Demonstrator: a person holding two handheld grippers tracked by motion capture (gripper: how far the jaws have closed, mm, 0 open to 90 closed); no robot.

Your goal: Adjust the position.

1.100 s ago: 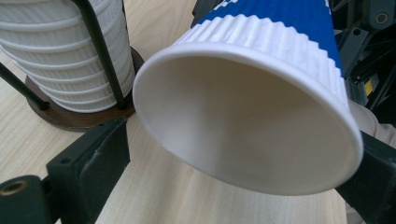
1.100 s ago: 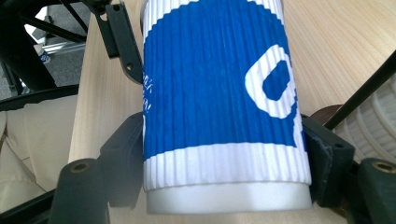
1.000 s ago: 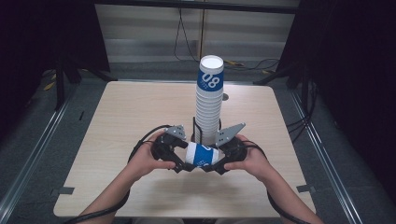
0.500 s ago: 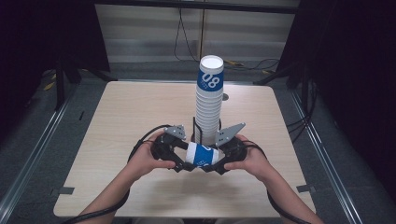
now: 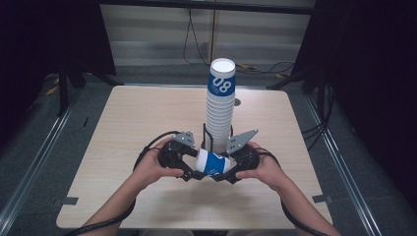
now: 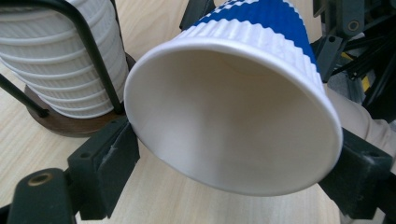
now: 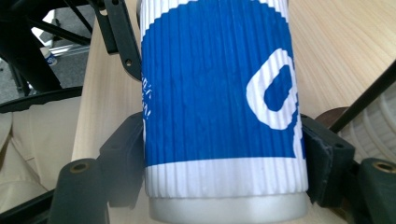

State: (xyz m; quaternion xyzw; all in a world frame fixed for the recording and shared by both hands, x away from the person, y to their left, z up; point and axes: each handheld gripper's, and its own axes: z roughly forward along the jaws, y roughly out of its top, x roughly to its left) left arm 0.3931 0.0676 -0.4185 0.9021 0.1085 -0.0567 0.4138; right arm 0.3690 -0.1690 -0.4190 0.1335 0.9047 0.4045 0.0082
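i have one ribbed paper cup (image 5: 212, 163) lying on its side between my two claws, just in front of the cup stack (image 5: 220, 110) in its wire holder (image 5: 206, 140) on the table (image 5: 147, 113). my right claw (image 7: 224, 154) is clamped across the cup near its base end, a pad pressed flat on either side of the blue sleeve. my left claw (image 6: 238, 163) has just been closing on the open rim, and its pads now touch the rim on both sides, so i judge the cup is gripped at both ends. it looks like the pulling-off part is done, since this cup is clear of the stack; what is left, i think, is to hand it over or set it down, and many cups wait on the stack beyond my claws.

the cup itself is white with fine vertical ribs, a broad blue band with white lettering, a smooth plain rim and a clean, empty inside. the rim looks slightly oval between my left pads.
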